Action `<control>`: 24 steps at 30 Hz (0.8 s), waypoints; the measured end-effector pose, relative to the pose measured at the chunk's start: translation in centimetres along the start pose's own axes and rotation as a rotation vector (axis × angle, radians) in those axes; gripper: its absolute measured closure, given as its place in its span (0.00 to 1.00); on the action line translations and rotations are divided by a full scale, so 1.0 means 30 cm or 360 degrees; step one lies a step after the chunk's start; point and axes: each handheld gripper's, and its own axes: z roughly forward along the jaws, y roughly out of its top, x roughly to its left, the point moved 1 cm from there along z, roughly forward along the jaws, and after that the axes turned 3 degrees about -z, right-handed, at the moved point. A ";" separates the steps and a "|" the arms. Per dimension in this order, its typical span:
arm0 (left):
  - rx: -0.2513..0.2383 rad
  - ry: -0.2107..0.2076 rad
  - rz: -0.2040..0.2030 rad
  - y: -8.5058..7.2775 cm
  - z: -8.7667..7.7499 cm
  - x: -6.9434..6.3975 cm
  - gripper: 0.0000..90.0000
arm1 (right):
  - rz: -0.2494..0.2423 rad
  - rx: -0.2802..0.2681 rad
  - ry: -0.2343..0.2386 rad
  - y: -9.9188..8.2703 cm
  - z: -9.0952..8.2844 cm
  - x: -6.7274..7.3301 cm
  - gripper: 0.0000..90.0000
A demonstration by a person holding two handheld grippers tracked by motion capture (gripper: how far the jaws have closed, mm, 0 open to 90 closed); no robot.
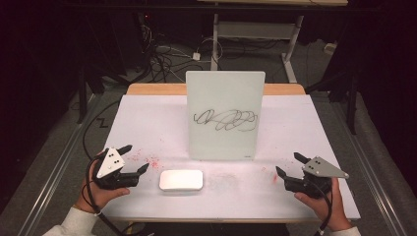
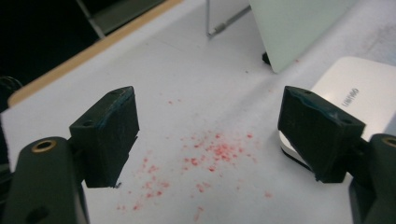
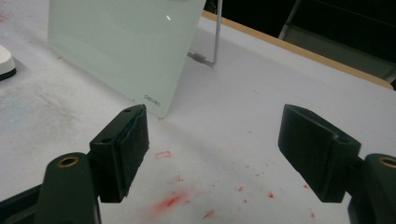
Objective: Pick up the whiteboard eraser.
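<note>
A pale glass writing board stands upright on a wire stand in the middle of the table, with a black scribble across its face. A white rounded eraser block lies flat in front of it. My left gripper rests at the table's left front, open and empty, with the eraser just beyond its right jaw. My right gripper rests at the right front, open and empty, facing the board's lower corner.
Red marker specks dot the white tabletop near both grippers. The board's wire stand juts out behind it. A wooden edge runs along the table's far side; cables and a desk frame lie on the floor beyond.
</note>
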 end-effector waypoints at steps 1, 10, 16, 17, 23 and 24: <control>0.0022 -0.0020 0.0001 0.003 0.000 0.000 0.22 | 0.0000 0.0000 0.0000 0.000 0.000 0.000 0.28; 0.0229 -0.0159 0.0060 0.054 0.000 -0.018 0.22 | -0.0040 0.0047 0.0051 -0.002 0.021 0.024 0.28; 0.0421 -0.0294 0.0212 0.108 0.069 -0.082 0.20 | -0.0063 0.0067 0.0094 0.002 0.038 0.040 0.28; 0.0444 -0.0332 0.0228 0.119 0.083 -0.095 0.20 | -0.0064 0.0070 0.0105 0.003 0.042 0.043 0.28; 0.0599 -0.0544 0.0382 0.173 0.175 -0.169 0.21 | -0.0105 0.0105 0.0132 -0.002 0.059 0.048 0.28; 0.0635 -0.0576 0.0404 0.178 0.195 -0.181 0.21 | -0.0105 0.0105 0.0132 -0.002 0.059 0.048 0.28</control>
